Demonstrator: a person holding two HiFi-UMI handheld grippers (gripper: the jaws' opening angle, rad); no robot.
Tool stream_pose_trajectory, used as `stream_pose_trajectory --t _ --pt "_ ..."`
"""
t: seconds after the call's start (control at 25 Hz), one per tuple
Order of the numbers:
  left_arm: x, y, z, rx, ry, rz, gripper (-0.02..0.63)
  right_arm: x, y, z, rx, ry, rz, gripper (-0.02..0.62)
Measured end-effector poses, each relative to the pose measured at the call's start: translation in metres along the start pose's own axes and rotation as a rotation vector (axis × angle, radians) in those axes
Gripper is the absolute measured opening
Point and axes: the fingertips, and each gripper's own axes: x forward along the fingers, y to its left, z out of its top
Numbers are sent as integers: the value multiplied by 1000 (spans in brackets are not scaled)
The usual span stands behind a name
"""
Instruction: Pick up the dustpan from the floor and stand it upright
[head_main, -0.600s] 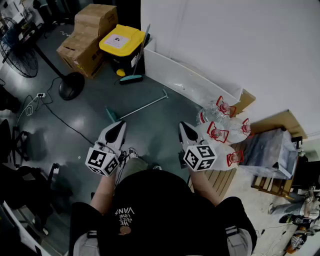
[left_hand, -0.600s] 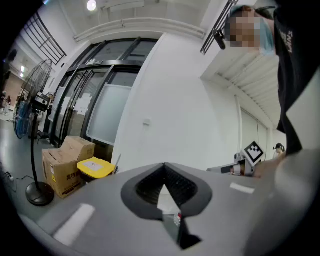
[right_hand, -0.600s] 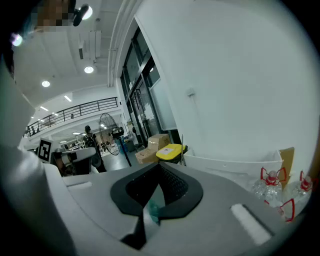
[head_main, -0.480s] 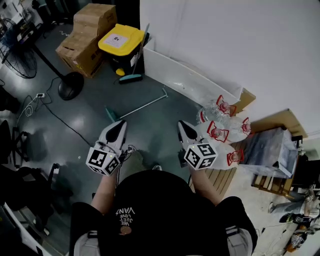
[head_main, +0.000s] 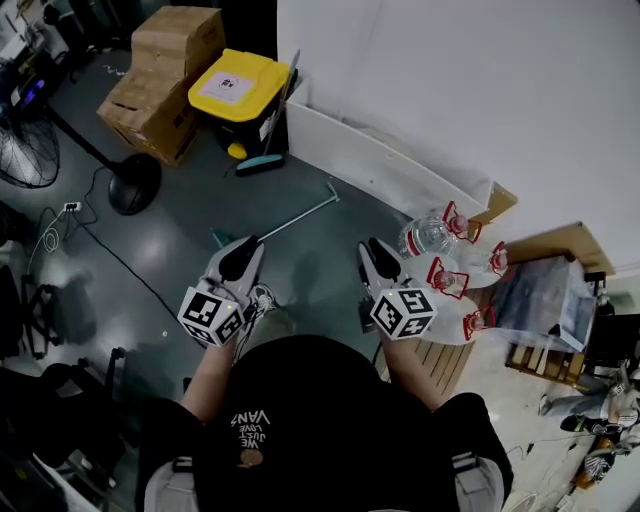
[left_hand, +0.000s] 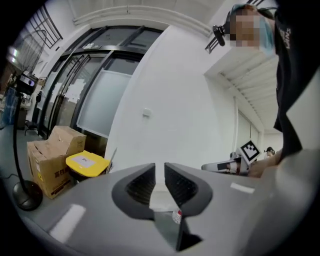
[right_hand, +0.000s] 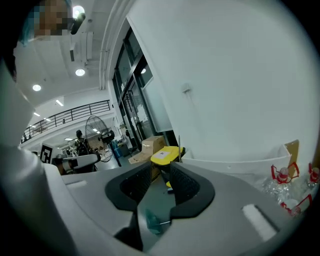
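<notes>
1. In the head view, the dustpan (head_main: 298, 210) lay flat on the dark floor at centre frame. Its long thin handle ran up and right towards the white wall (head_main: 470, 90), and its teal pan end was partly hidden behind the left gripper (head_main: 247, 248).
2. The left gripper sat lower left of centre. In its own view (left_hand: 159, 170) the jaws were drawn almost together with nothing between them.
3. The right gripper (head_main: 374, 250) sat just right of centre. In its own view (right_hand: 161, 172) the jaws stood apart and empty, and the teal dustpan (right_hand: 151, 220) showed through the gap, on the floor well beyond.
4. Neither gripper touched the dustpan.
5. A yellow-lidded bin (head_main: 238, 85) stood at upper centre against the wall, with cardboard boxes (head_main: 160, 75) just left of it.
6. Clear water bottles (head_main: 430, 235) with red handles were piled at right of centre.
</notes>
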Motion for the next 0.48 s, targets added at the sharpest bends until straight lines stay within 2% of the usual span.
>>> stream_pose_trajectory --t 0.12,0.48 --pt "17 35 4 0 33 -37 71 34 -3 6 9 -7 -50 129" --pt "34 144 4 -7 106 -77 169 133 0 7 50 17 -159 144"
